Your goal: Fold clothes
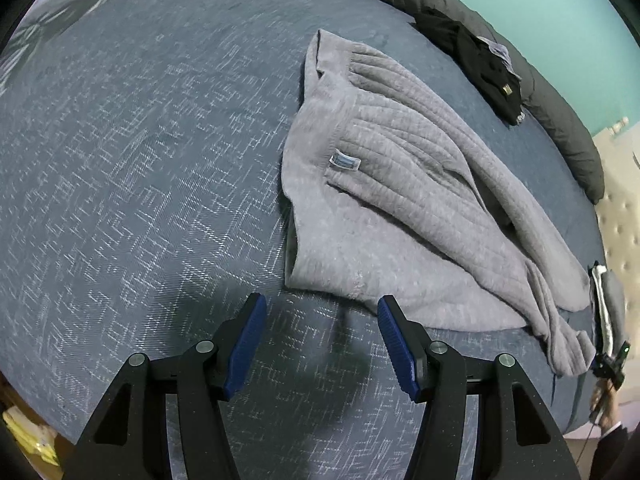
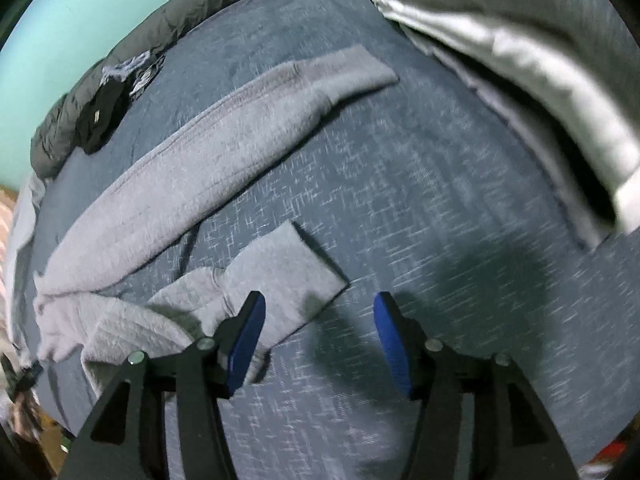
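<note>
My left gripper (image 1: pixel 322 308): jaws spread apart, nothing between the blue pads, only the blue bedspread (image 1: pixel 140 160) below.
My right gripper (image 2: pixel 318 306): jaws released and empty, bare bedspread (image 2: pixel 440 200) in the gap.
Sweater, left view: the grey sweater (image 1: pixel 400 184) lies flat just beyond my left fingertips, its near hem almost at my right pad, the body stretching away toward the bed's far edge.
Sweater, right view: one grey cuff (image 2: pixel 288 276) lies just past my left pad, not pinched; the other sleeve (image 2: pixel 224 148) runs slantwise farther off.
Label: a small blue tag (image 1: pixel 345 161) sits on the sweater's front.
Far edge: a dark quilt (image 1: pixel 460 8) is bunched along it, black clothing (image 1: pixel 488 68) against it.
Far right corner: pale pillows (image 2: pixel 520 52), blurred.
</note>
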`<state>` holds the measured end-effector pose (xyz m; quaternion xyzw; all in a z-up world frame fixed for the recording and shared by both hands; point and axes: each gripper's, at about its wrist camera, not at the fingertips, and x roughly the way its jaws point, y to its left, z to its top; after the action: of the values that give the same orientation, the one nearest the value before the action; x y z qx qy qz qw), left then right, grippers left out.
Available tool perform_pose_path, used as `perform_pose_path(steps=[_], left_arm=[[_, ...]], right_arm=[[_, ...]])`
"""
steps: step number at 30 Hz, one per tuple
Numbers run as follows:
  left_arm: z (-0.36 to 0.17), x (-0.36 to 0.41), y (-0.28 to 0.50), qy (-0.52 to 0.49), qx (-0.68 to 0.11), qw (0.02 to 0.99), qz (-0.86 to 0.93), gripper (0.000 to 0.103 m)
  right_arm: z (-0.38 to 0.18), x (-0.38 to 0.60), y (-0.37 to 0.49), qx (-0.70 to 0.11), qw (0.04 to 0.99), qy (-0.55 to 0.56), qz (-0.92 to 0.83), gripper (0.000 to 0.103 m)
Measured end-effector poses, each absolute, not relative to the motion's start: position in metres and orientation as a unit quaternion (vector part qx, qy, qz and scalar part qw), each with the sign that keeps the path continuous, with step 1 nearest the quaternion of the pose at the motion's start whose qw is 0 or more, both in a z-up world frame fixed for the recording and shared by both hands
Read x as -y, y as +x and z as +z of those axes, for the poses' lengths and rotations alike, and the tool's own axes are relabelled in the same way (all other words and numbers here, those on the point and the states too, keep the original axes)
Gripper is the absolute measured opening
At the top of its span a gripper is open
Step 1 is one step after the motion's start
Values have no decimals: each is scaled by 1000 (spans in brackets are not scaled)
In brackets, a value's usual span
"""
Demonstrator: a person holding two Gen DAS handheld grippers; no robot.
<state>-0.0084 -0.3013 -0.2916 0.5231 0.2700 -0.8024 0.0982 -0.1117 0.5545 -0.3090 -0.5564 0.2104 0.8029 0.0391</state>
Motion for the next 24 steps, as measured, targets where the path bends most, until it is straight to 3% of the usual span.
perform_pose_path(steps=[13, 18, 24], left_arm=[[-313, 301, -13, 498, -342, 108, -790, 68], [-307, 301, -13, 467, -388, 98, -788, 68], [-318, 304, -14, 477, -389, 105, -782, 68]], right_arm=[[-330, -538, -129, -223, 51, -550, 804, 60], [-332, -534, -130, -222, 36, -549, 805, 42], [-332, -538, -125, -226, 37, -546, 806, 12]])
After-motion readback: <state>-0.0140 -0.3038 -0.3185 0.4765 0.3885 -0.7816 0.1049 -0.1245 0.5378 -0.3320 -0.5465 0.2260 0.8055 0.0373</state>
